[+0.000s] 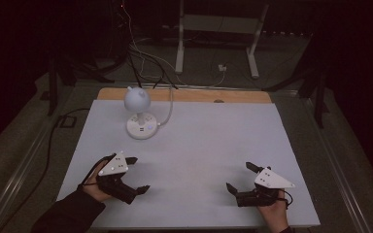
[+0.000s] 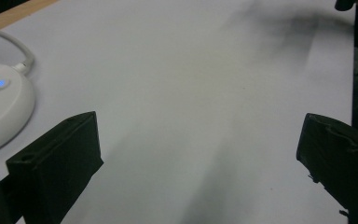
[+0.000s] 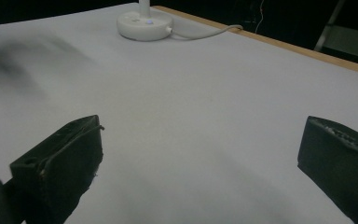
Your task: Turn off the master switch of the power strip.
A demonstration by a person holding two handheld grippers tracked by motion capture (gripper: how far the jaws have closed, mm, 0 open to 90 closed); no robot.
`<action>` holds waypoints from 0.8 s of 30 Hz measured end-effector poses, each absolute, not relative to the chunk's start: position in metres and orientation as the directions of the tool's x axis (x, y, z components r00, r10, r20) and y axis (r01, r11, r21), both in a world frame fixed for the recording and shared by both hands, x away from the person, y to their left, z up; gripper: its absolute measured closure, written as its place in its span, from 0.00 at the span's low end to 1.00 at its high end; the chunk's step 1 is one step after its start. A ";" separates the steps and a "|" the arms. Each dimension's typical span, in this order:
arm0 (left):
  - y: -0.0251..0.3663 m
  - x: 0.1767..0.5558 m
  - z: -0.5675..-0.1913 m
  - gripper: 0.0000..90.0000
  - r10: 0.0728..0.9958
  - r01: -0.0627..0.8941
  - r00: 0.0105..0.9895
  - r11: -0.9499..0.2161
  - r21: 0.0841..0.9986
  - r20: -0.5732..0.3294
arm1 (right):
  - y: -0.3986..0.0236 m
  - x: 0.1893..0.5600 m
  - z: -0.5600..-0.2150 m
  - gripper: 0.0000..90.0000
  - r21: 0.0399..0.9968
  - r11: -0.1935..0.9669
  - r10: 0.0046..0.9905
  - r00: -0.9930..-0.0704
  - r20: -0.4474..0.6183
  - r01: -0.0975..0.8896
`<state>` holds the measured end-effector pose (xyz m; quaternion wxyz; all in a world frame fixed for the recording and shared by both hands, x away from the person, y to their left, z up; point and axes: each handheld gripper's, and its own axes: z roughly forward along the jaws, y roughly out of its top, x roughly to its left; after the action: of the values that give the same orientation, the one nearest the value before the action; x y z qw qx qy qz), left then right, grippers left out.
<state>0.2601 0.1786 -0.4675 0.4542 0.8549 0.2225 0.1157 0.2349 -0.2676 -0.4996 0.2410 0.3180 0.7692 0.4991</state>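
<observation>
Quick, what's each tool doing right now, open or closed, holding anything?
Left tool: open, jaws wide apart, holding nothing.
Right tool: open, jaws wide apart, holding nothing.

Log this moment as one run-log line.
left gripper: open, empty | right gripper: open, empty | lamp: far left on table, cord attached, blue light on, untouched

Table (image 1: 199,145) open throughout — lamp (image 1: 140,116) blocks far-left corner.
</observation>
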 end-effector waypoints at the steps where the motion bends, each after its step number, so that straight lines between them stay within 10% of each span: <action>1: 0.178 0.262 -0.467 0.00 0.485 0.278 0.874 -0.484 0.830 -0.010 | -0.268 0.235 -0.499 0.00 0.922 0.296 0.731 -0.681 -0.050 0.250; 24: 0.162 0.286 -0.458 0.00 0.495 0.275 0.869 -0.465 0.842 -0.011 | -0.269 0.235 -0.499 0.00 0.923 0.290 0.730 -0.682 -0.043 0.252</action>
<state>0.2856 0.1623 -0.4583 0.4648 0.8476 0.2271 0.1182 0.2349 -0.2689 -0.4994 0.2379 0.3202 0.7672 0.5023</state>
